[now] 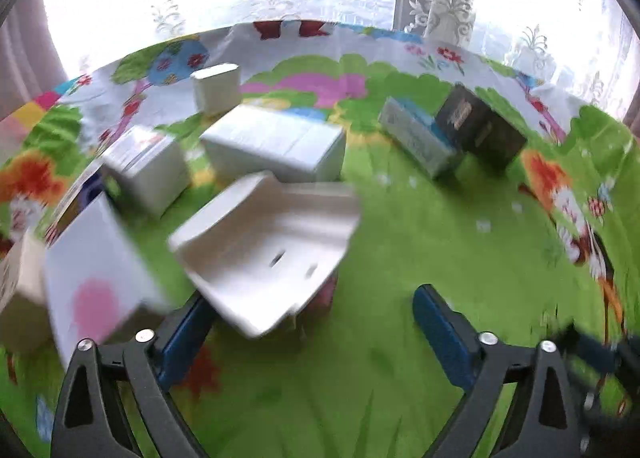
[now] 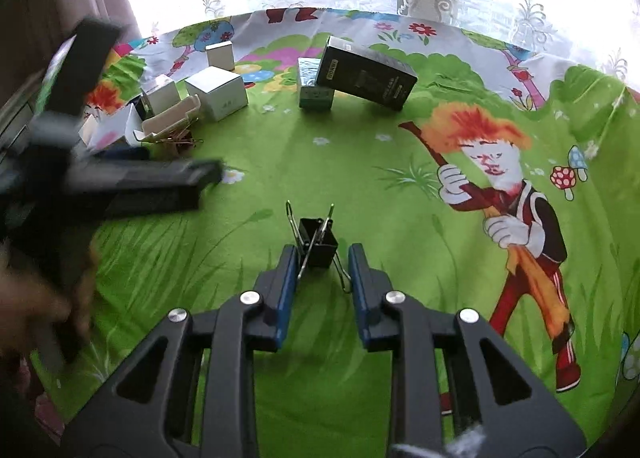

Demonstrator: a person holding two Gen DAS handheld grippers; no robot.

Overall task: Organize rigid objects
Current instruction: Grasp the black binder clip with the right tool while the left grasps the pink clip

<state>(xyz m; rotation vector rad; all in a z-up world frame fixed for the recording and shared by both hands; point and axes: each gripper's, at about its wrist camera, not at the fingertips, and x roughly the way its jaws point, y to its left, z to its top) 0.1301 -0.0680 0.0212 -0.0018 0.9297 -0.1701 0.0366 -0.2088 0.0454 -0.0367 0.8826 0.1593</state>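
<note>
A black binder clip [image 2: 317, 243] sits on a bright green cartoon tablecloth [image 2: 400, 194], directly at twelve o'clock from the right gripper [image 2: 323, 258] and lying between its two blue-padded fingertips. The jaws stand at a medium gap, one pad on either side of the clip; the left pad looks to be touching one of the clip's wire handles, but whether the clip is actually pinched cannot be told. The handles splay upward toward eleven and one o'clock, and one loop trails back toward five o'clock beside the right pad, so the clip's body lies across the gap, not along it. This gripper is plainly the nearer one to the clip. The left gripper [image 1: 312, 310] is spread wide and holds nothing; in its blurred view an open white box [image 1: 268, 246] lies tilted at about eleven o'clock, just past its left pad. Farther off, at ten to eleven o'clock in the right view, a cluster of small white boxes [image 2: 216, 92] stands together, and a black box [image 2: 366, 74] leans near twelve o'clock against a blue box [image 2: 314, 88].
</note>
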